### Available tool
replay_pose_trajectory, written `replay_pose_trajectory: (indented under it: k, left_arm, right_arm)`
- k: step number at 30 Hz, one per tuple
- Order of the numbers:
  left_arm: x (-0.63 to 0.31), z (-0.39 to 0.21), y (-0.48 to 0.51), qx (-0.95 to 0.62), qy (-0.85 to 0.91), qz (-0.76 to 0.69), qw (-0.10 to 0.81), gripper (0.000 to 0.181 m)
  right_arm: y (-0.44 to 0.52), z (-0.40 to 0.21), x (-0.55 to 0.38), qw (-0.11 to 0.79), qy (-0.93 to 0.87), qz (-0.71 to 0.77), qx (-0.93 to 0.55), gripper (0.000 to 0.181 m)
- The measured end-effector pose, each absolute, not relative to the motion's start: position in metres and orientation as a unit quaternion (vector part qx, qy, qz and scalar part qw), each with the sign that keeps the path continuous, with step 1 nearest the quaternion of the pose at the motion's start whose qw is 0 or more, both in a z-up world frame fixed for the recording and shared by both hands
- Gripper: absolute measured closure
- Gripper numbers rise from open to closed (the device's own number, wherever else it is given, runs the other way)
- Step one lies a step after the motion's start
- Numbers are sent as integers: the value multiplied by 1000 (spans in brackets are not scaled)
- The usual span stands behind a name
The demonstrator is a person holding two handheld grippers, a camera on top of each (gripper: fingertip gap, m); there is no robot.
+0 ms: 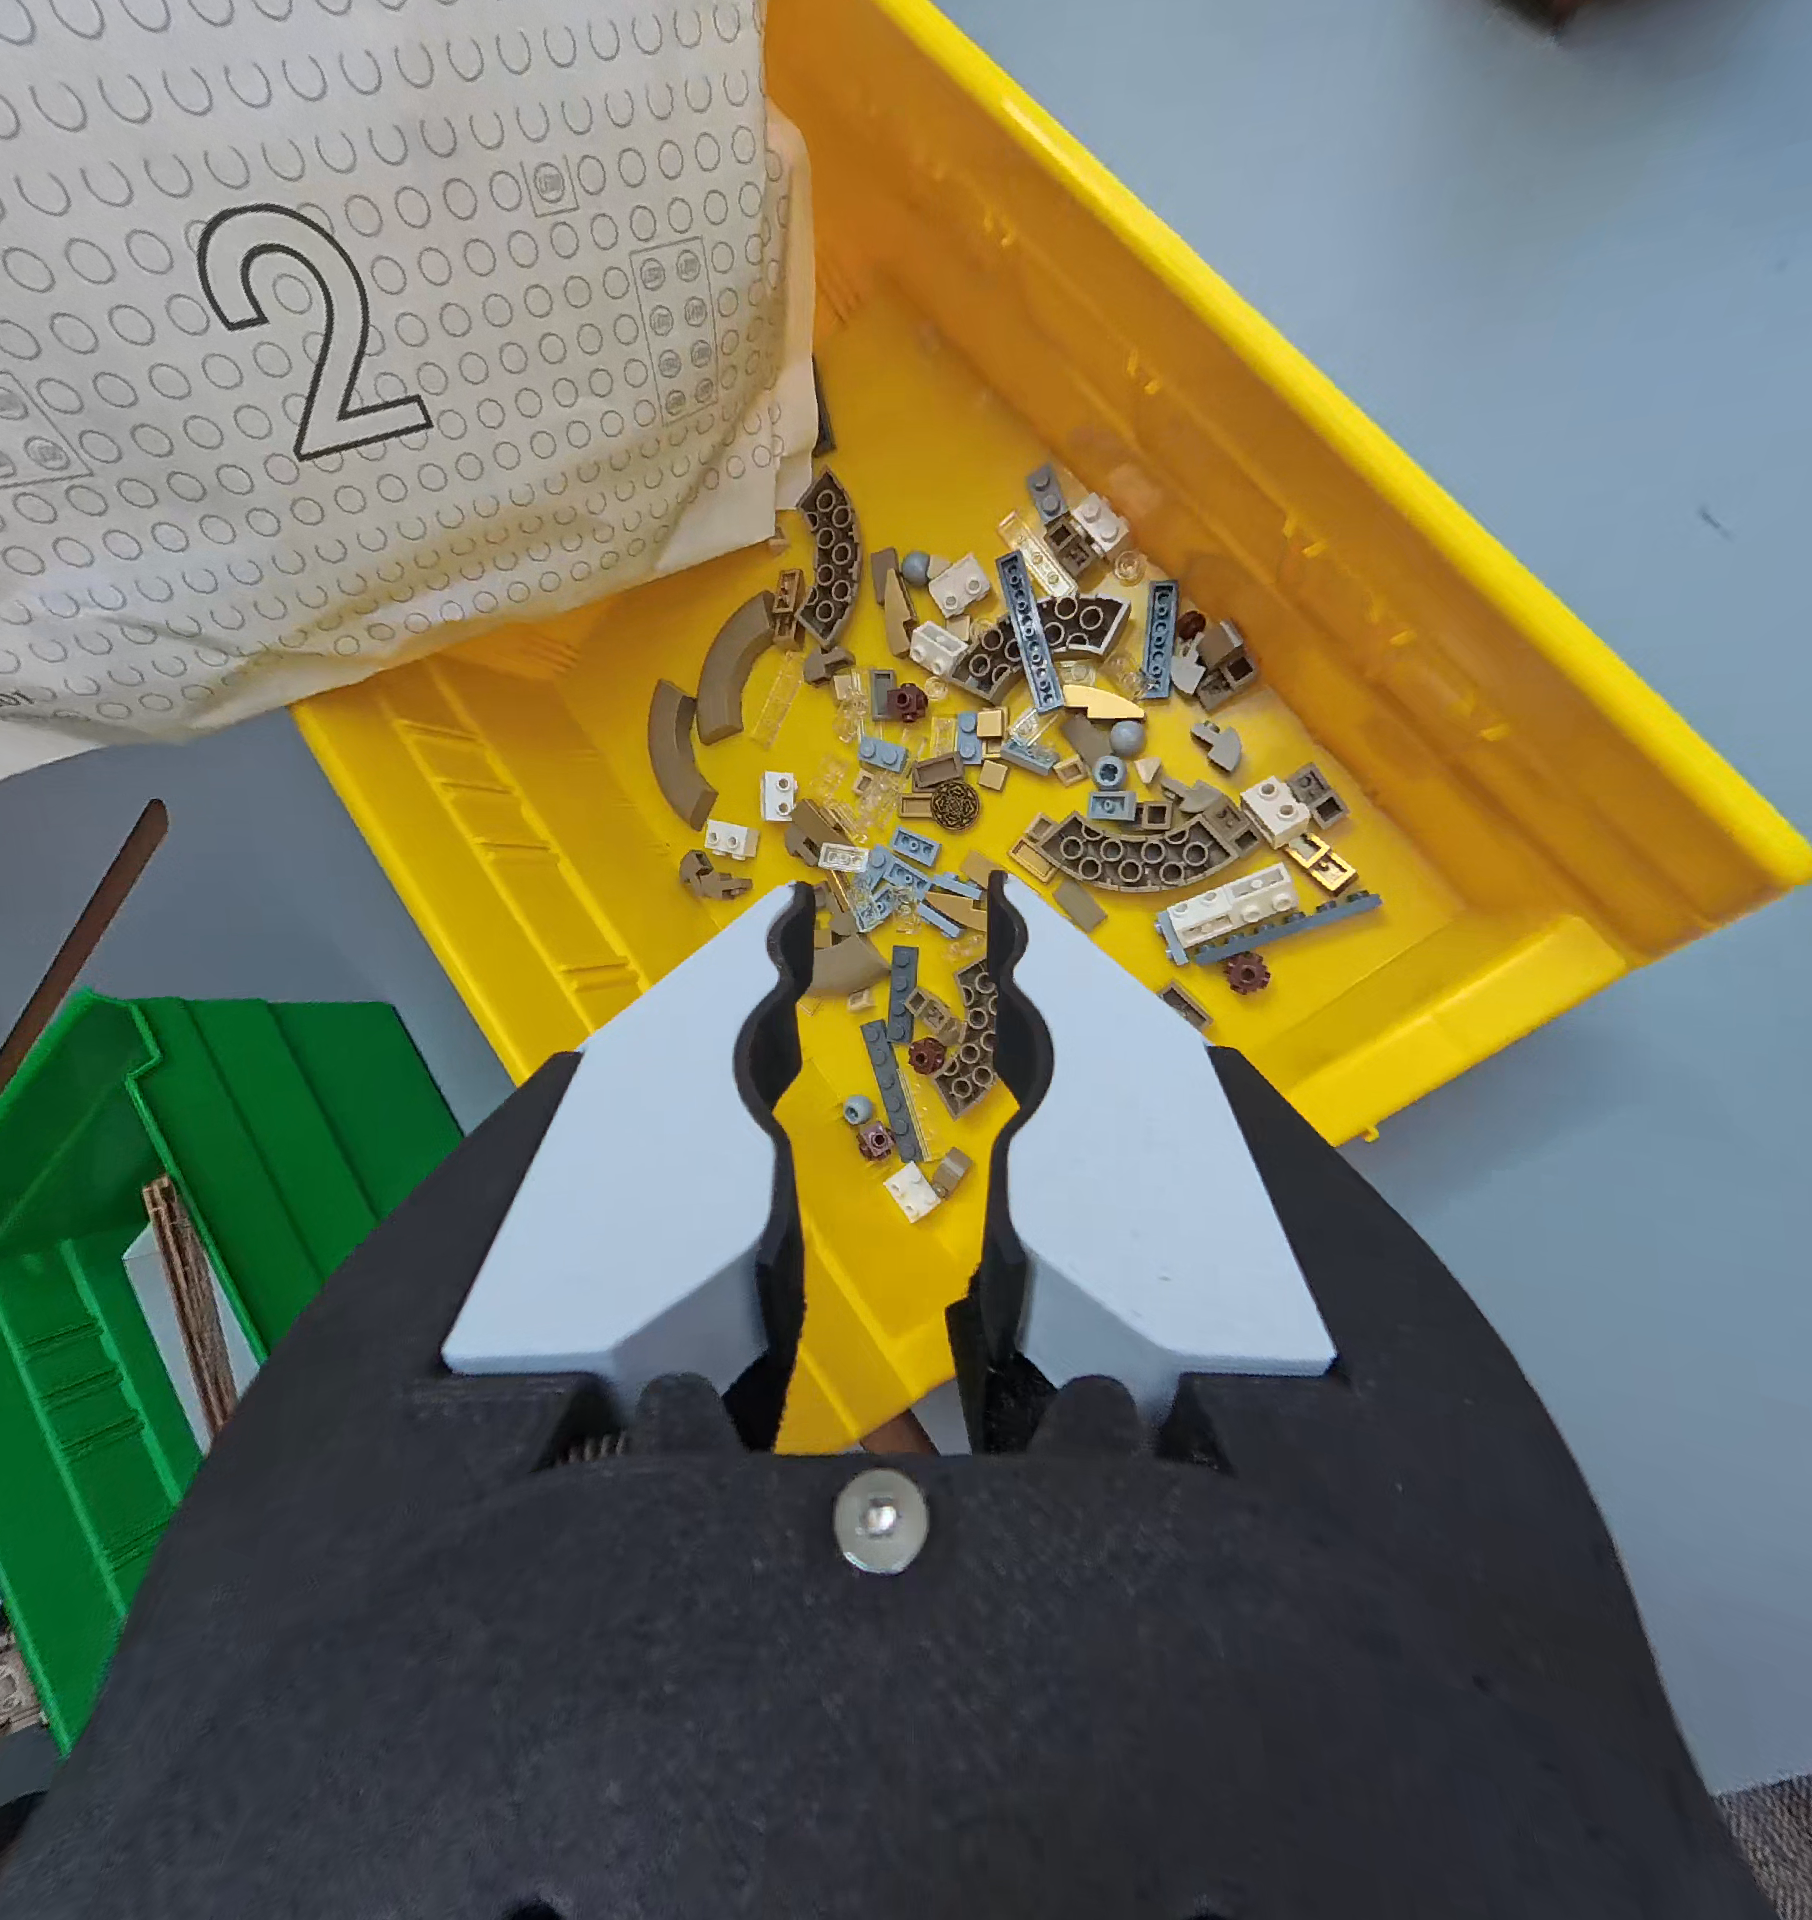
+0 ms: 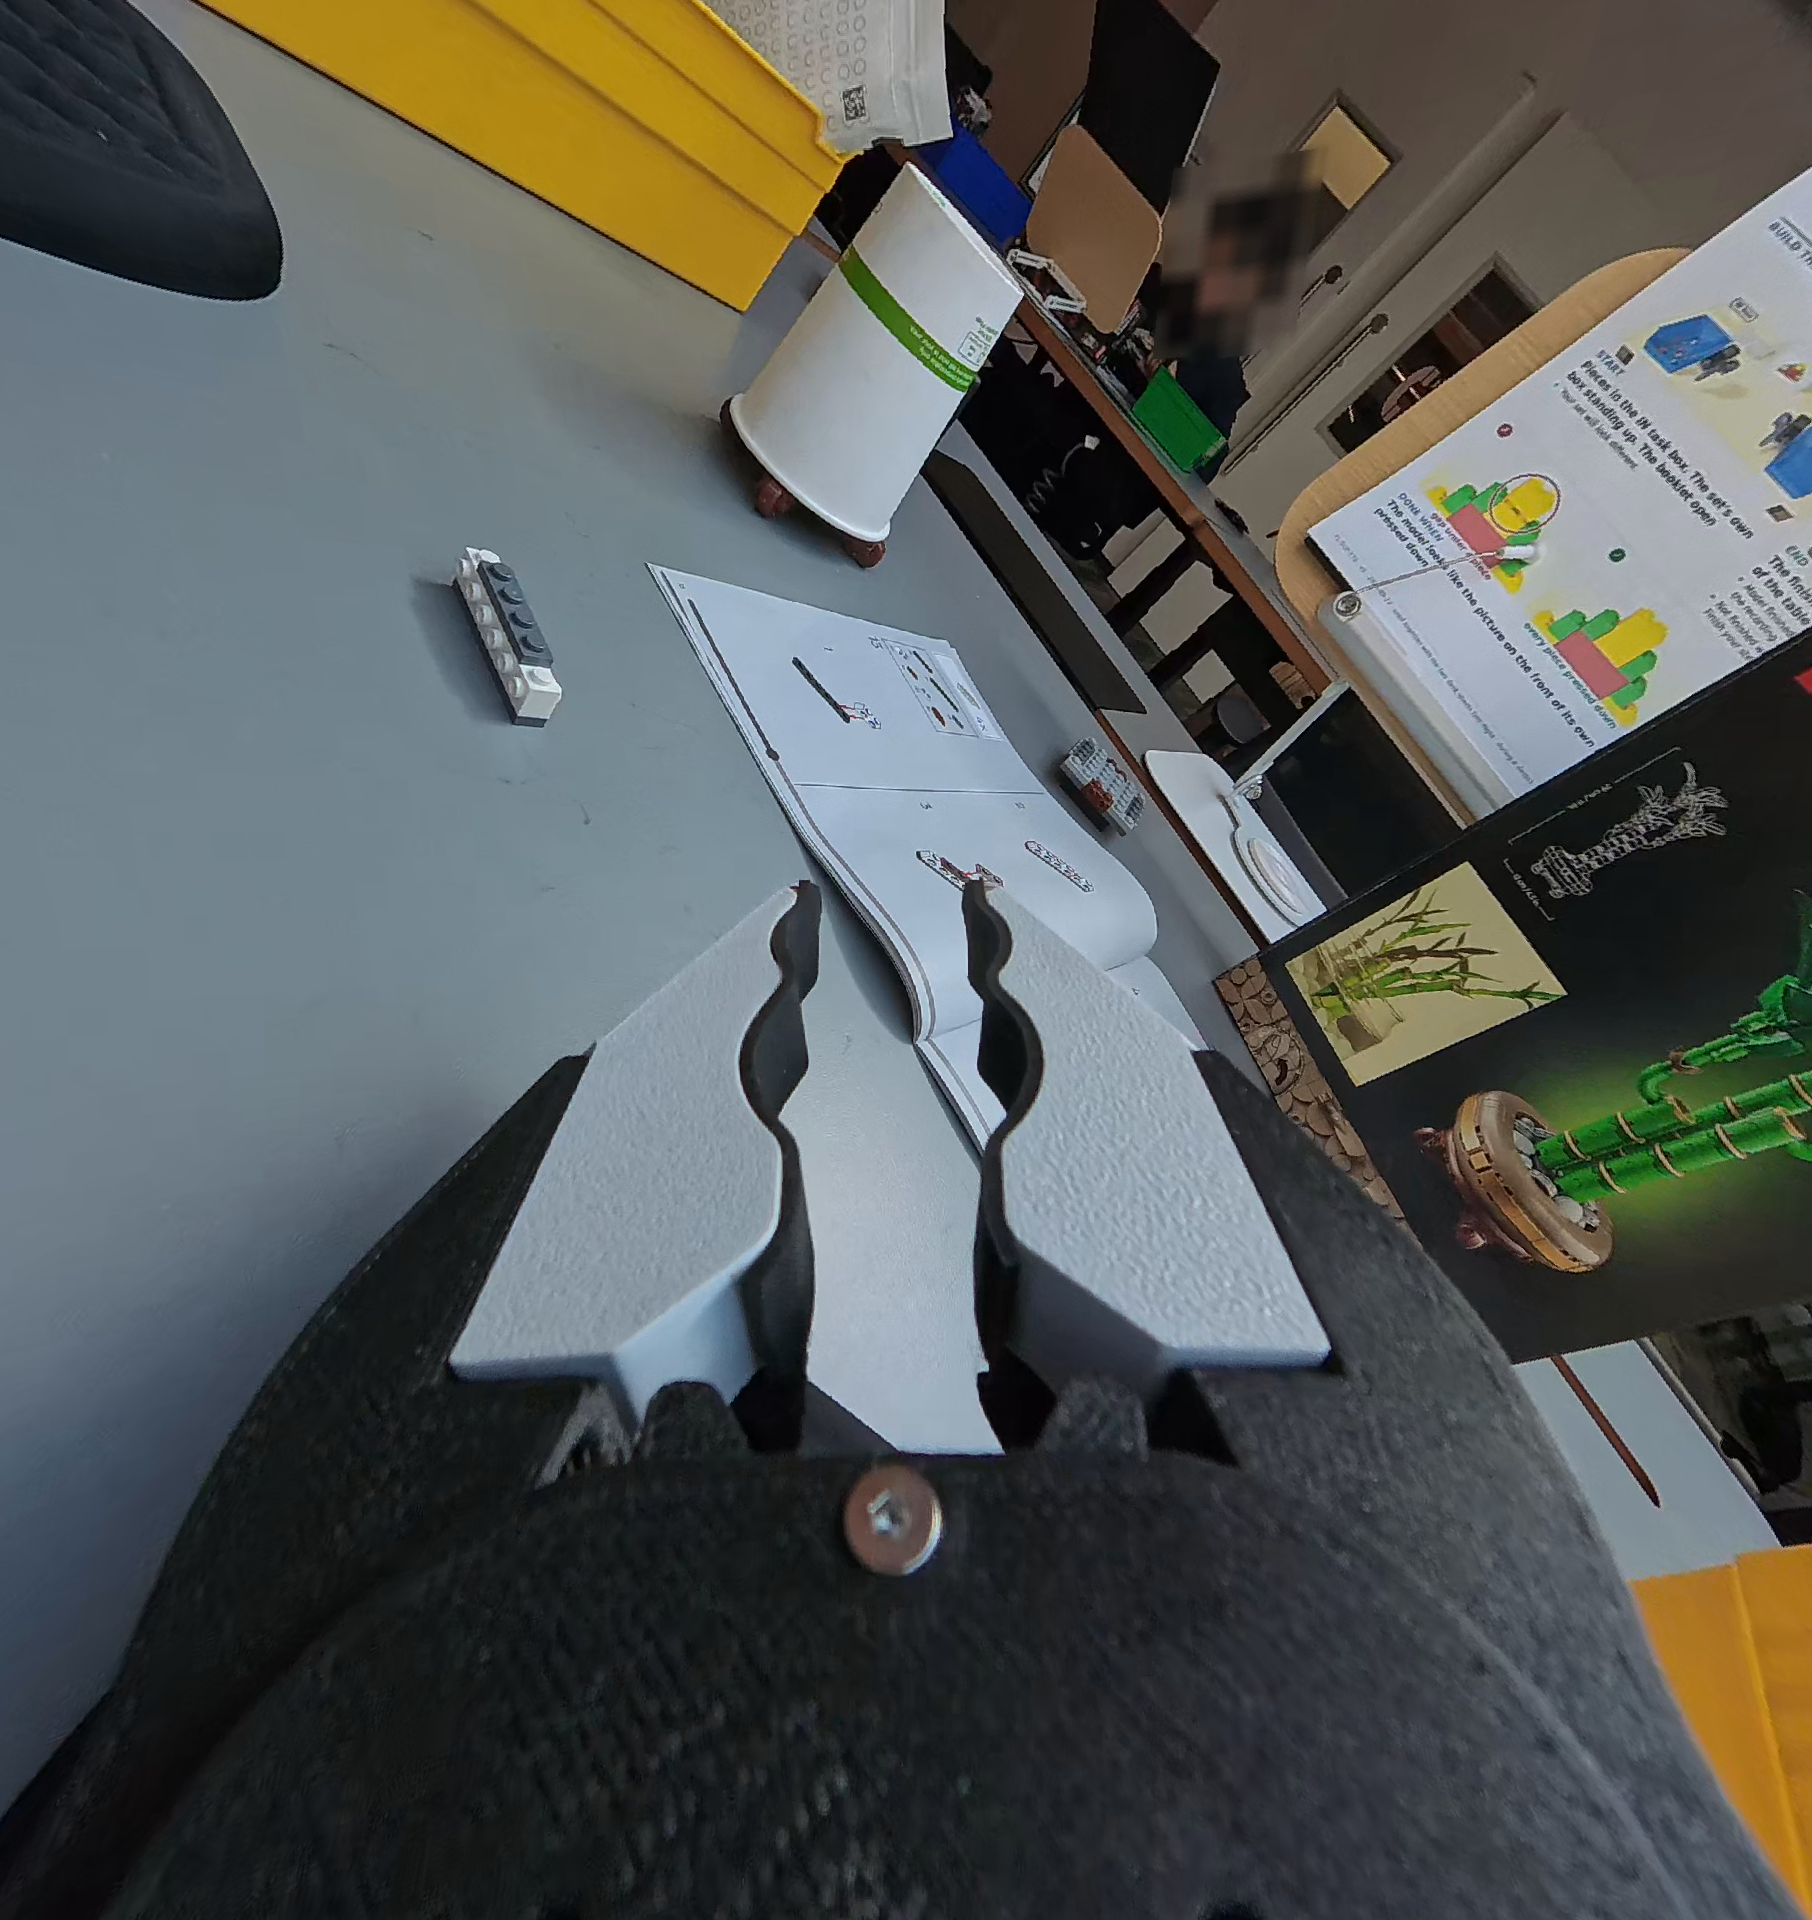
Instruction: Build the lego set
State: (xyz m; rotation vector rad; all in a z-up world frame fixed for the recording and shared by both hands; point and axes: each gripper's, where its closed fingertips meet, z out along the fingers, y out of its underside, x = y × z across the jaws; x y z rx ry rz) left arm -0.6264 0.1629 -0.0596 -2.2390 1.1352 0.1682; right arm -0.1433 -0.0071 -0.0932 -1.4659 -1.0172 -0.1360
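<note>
Left gripper [image 1: 894, 899] poised above a yellow bin [image 1: 1297, 436] at centre frame, jaws spread and holding nothing, tips over a scatter of loose lego pieces [image 1: 1027, 769] in tan, grey, white and clear on the bin floor; curved tan arches, long grey plates and small reddish-brown round parts among them. White paper bag [image 1: 289, 343] printed with rings and a large numeral filling the upper left, leaning over the bin's far corner. Green bin [image 1: 71, 1299] at lower left on the grey-blue surface [image 1: 1556, 364], partly behind the gripper body.

Right gripper [image 2: 886, 899] tilted low over the grey surface [image 2: 258, 727] at centre frame, jaws likewise parted and empty, tips just short of an open instruction booklet [image 2: 912, 779] lying flat. Small assembly of white and dark grey bricks [image 2: 507, 639] alone on the surface at centre left, well apart from the gripper. Upturned white paper cup [image 2: 860, 374] with a green band at upper centre, resting on small brown round pieces. Tiny grey and brown sub-build [image 2: 1104, 784] just beyond the booklet near the surface edge. Black set box [image 2: 1608, 1039] picturing green bamboo stalks in a round pot standing at right, a printed instruction sheet [image 2: 1608, 499] behind it at upper right. Yellow bin side [image 2: 621, 135] across the top left
</note>
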Motion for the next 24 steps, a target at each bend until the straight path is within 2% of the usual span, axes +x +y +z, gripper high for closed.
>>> replay_pose_trajectory:
  k: [1, 11, 18, 24]
  left_arm:
    - [-626, -61, 167, -849, 429, 63, 301, 149]
    - [-633, -84, 183, -865, 412, 67, 278, 145]
    - [-656, -101, 180, -883, 390, 86, 246, 152]
    - [-662, -87, 184, -880, 370, 95, 280, 159]
  right_arm:
    - [-7, -94, -143, 625, -444, -61, -639, 154]
    - [-4, -95, -142, 622, -443, -75, -641, 154]
    - [-5, -94, -142, 625, -444, -73, -638, 154]
    - [-5, -88, -140, 638, -435, -81, -630, 155]
